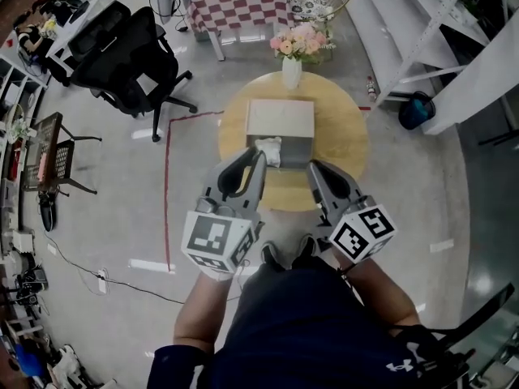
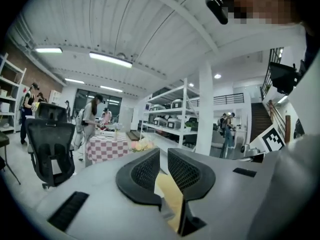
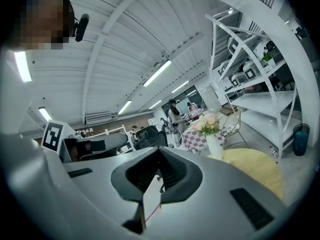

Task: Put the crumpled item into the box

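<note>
left gripper [image 1: 260,156] angled upward, right gripper [image 1: 311,167] alongside

Surface [image 1: 345,136] bare L & R of box [image 1: 280,120] at frame center; vase [image 1: 291,73] w/ flowers blocks its upper edge.

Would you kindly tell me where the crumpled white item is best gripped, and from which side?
Probably pinch the raised folds of the crumpled item from above, with the jaws closing left to right. It sits against the near wall of the box, which blocks the far side.
</note>
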### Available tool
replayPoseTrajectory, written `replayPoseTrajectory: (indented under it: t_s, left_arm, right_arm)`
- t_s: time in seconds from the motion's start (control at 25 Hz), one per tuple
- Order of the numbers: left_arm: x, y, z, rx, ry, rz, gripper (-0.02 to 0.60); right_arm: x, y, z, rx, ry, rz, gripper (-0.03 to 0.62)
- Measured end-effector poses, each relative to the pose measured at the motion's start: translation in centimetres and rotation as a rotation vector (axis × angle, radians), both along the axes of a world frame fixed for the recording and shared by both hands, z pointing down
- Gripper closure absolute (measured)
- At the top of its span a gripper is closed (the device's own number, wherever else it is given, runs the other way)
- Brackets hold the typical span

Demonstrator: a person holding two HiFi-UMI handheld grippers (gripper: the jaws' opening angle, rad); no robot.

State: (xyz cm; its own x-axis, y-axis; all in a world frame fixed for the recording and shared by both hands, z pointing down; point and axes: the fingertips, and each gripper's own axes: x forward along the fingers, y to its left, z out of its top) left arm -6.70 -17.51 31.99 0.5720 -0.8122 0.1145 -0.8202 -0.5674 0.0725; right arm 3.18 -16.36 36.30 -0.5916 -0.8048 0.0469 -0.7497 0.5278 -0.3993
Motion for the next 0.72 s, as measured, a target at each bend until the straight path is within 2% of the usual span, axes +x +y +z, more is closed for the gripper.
replayPoseTrajectory:
  t_s: [0.16,0.4,0.72]
  left_arm:
    - [-0.3,1.3,-1.3,0.039,0.015,0.004,0.525]
    - [-0.8,2.9,-2.4,0.057,0.039,-0.013,0.529]
    - [-1.8,4.3,-4.3,0.071,0.145,-0.035,0.537]
  right_arm:
    - [-0.8,0.9,-1.8,0.042,0.002,-0.016,0.589]
    - [-1.1,1.8,-4.1,0.099,0.005,-0.023,0.589]
    - [-2.0,3.0,-5.8,0.165,0.044,-0.038,0.589]
